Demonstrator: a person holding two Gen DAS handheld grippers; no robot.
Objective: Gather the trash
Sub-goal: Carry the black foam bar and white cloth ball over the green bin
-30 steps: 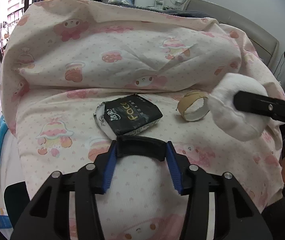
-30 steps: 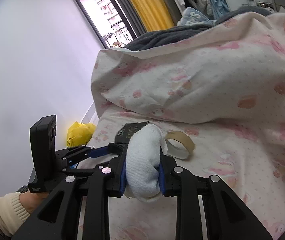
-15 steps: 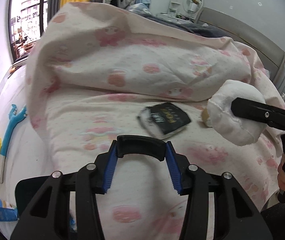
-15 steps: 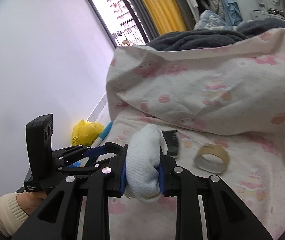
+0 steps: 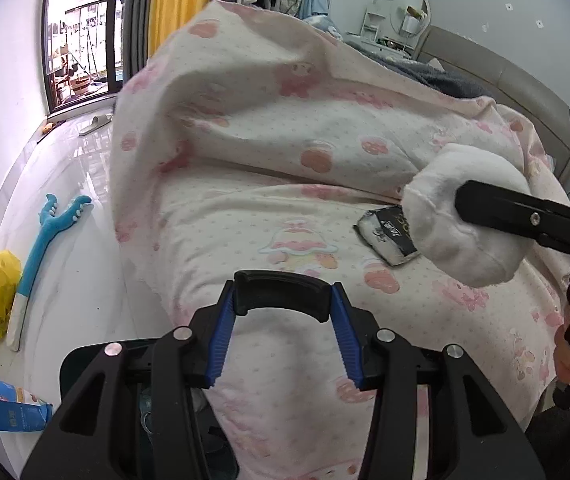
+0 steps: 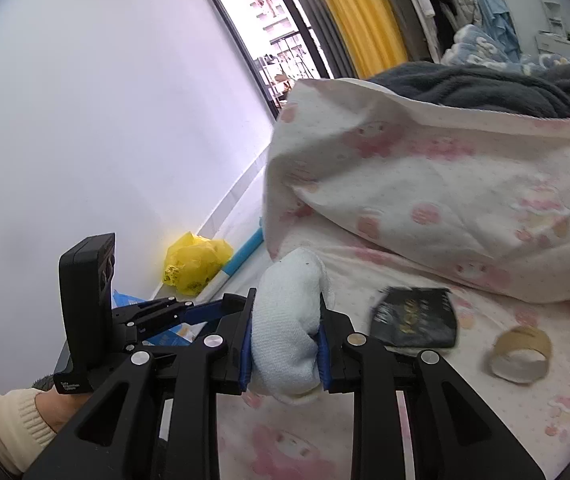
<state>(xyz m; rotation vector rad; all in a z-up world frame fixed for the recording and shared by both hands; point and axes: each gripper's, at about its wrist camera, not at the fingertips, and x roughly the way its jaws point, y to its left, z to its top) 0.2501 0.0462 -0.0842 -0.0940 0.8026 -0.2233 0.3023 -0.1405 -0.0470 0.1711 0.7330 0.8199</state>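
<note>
Right gripper point(image 6: 285, 344) clamps a white cloth wad point(image 6: 289, 320), jaws tight on its sides, wad's long axis running along the fingers. Left gripper point(image 5: 283, 336) grips a black curved piece point(image 5: 281, 294) bridging its blue pads, jaws narrow. Black packet point(image 6: 415, 318) lies flat on the bedspread point(image 6: 425, 184), far and right of the wad; cardboard tape ring point(image 6: 519, 354) further right. Right hand nearer both. Packet's gold lettering blurred, unreadable. Yellow bag point(image 6: 195, 262) on floor, far left.
</note>
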